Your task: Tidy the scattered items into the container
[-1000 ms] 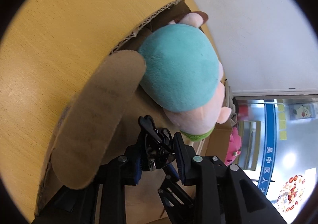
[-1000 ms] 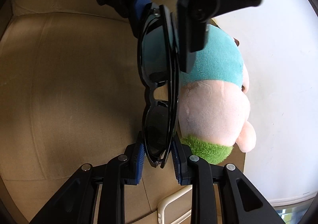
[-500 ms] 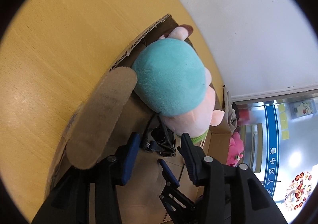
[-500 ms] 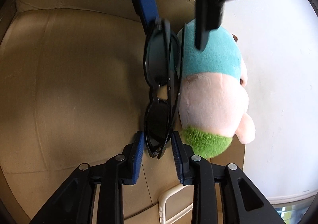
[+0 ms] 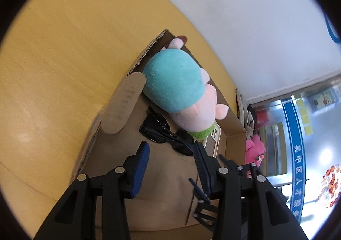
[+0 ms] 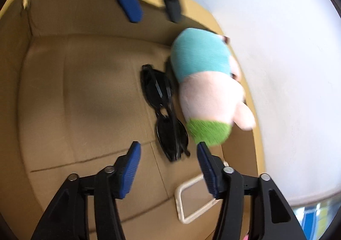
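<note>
Both grippers' fingers gape wide, empty; folded black sunglasses (image 6: 165,112) lie inside the cardboard box (image 6: 64,90).

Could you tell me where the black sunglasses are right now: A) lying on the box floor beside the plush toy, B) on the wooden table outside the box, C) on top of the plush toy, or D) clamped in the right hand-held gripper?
A: the sunglasses lie flat on the cardboard box floor beside the plush toy, with both hand-held grippers open.

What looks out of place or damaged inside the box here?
Nothing stands out. The folded sunglasses lie on the box floor beside the plush toy, with a phone case nearby; both grippers are open.
</note>
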